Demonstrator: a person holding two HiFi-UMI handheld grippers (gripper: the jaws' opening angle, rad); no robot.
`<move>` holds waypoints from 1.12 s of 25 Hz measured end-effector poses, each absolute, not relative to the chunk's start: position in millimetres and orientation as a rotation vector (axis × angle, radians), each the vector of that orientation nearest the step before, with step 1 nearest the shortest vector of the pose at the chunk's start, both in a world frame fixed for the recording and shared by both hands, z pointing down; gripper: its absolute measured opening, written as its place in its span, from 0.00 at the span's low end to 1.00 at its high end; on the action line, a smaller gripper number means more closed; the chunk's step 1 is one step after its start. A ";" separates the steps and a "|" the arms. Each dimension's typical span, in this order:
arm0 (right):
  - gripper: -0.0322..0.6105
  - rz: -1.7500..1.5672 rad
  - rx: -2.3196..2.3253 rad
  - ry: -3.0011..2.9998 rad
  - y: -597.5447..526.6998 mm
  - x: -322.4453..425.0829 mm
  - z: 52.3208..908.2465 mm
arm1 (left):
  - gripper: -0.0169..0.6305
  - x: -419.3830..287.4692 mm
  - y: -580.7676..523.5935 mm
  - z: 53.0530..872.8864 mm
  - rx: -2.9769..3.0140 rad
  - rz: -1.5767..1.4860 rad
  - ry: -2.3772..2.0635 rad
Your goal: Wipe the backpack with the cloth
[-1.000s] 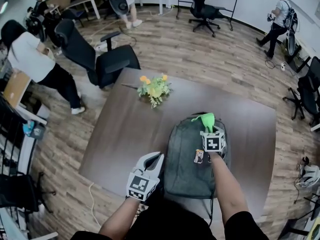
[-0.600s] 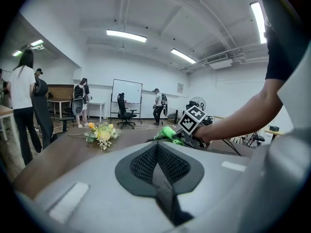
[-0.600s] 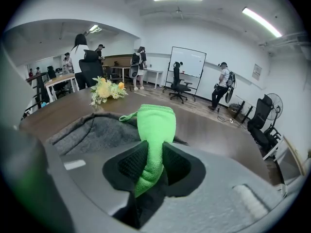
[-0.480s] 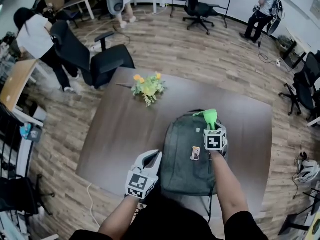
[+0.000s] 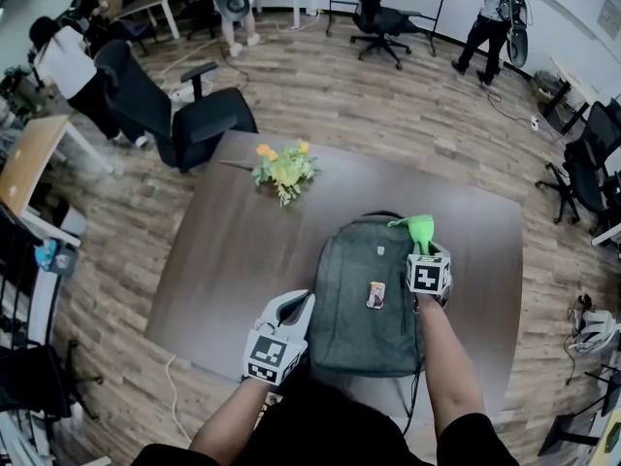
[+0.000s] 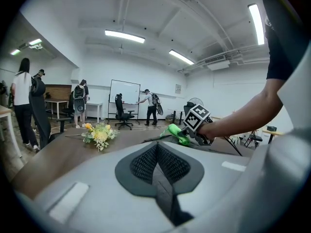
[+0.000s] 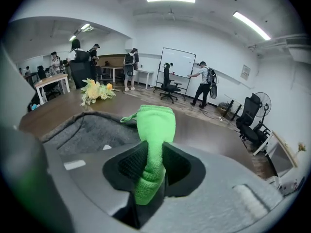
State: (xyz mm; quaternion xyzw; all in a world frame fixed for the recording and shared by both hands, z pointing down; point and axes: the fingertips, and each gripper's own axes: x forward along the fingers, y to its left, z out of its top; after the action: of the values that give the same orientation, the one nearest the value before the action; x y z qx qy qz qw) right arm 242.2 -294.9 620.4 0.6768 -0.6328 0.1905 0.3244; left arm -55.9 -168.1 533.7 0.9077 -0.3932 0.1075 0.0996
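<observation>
Nearest the person, the left hand-held gripper hovers just beside the near left edge of the backpack, its jaws pressed together on nothing, which its own view confirms. The grey backpack lies flat on the dark worktop, long axis running away from the person, handle end farthest. At its far right corner the right hand-held gripper is clenched on the green cloth, a folded wad standing up past the jaws. From that gripper the pack's broad face spreads to the left and back toward the person, so I judge the next wipe calls for a pull down or across it, and the right hand is the one placed to make it. Whether the cloth touches the fabric I cannot tell. Farther off, a bunch of flowers lies on the worktop, well apart from the pack.
</observation>
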 end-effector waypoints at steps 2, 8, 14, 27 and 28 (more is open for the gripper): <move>0.20 0.479 1.770 -1.729 -295.3 229.4 608.7 | 0.05 -57.4 -165.9 534.1 2.682 0.318 -1.165; 0.21 0.494 1.705 -1.902 -290.4 163.5 581.9 | 0.05 -68.4 -166.8 527.9 2.660 0.281 -1.194; 0.21 0.562 1.575 -1.990 -277.5 91.7 599.0 | 0.05 -82.2 -168.3 521.0 2.639 0.228 -1.231; 0.21 0.630 1.359 -2.009 -258.4 9.9 649.1 | 0.05 -108.8 -164.2 524.2 2.614 0.220 -1.249; 0.21 0.621 1.357 -1.995 -259.0 11.9 651.2 | 0.05 -110.4 -164.0 525.3 2.610 0.222 -1.249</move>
State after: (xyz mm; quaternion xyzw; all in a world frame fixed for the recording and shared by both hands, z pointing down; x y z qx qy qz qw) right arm 11.9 -259.0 651.2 0.5163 -0.7588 0.2361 0.3192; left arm -110.4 -164.0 525.3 0.8930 -0.4272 0.0759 0.1195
